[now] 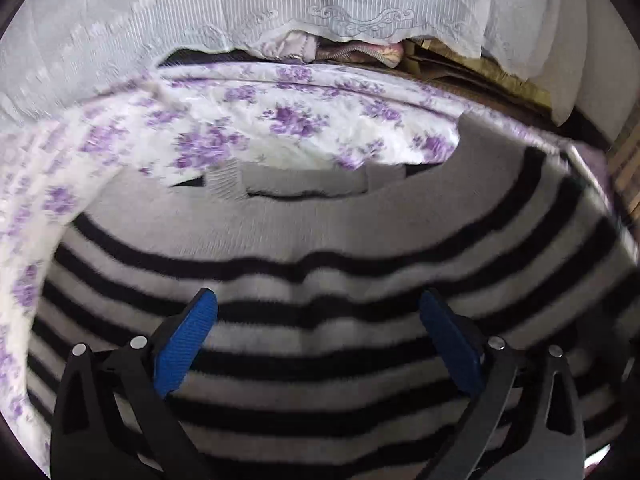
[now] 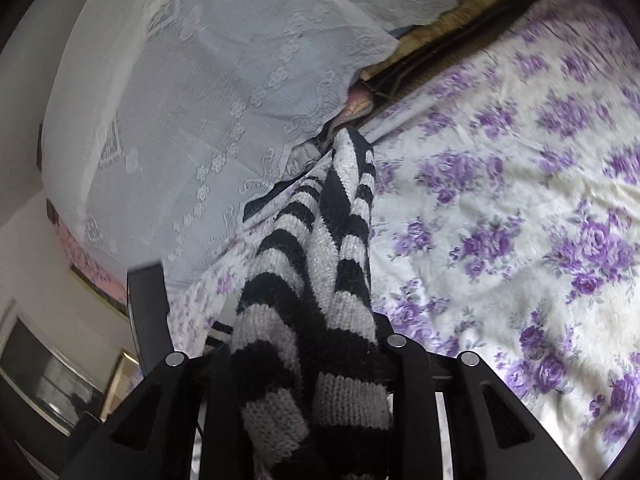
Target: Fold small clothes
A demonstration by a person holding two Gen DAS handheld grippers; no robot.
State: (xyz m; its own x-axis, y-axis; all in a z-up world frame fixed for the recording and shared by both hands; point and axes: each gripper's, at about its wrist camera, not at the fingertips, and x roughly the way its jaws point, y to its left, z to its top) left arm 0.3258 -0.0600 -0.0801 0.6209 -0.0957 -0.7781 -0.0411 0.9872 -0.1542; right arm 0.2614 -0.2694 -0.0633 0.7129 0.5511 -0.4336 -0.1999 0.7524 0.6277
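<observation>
A black-and-white striped knit sweater (image 1: 320,240) lies spread on the floral bedsheet (image 1: 280,120), neckline toward the far side. My left gripper (image 1: 318,320) hovers open just above its striped body, blue pads (image 1: 184,344) wide apart, holding nothing. In the right wrist view my right gripper (image 2: 312,360) is shut on a bunched part of the striped sweater (image 2: 320,248), which stretches away from the jaws toward the bed's far edge. The fingertips are hidden by the knit.
A white lace curtain (image 1: 280,8) (image 2: 200,100) hangs behind the bed. Crumpled cloth (image 1: 352,53) lies in the gap between curtain and mattress. The purple floral sheet (image 2: 520,200) spreads out to the right of the right gripper. A dark frame (image 2: 148,312) stands at left.
</observation>
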